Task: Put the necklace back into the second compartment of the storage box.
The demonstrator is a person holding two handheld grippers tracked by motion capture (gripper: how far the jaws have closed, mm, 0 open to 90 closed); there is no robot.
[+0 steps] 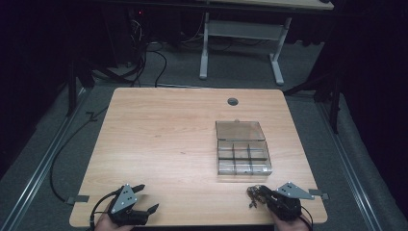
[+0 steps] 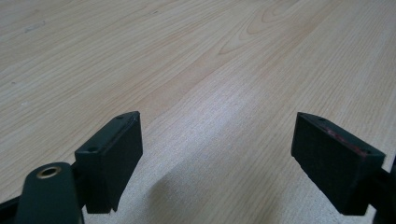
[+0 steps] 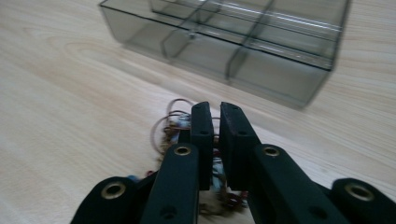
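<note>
High view: two hand-held grippers, left spread wide, holding nothing, right nearly pressed together over one tangle of hair ties; one clear divided box just beyond it on the table.

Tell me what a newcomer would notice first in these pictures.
Probably the smoky clear plastic compartment box, lid open, on the right half of the pale wooden table. Next, the right gripper, jaws nearly together over a tangle of thin rubber bands just in front of the box. The left gripper sits wide open.
</note>
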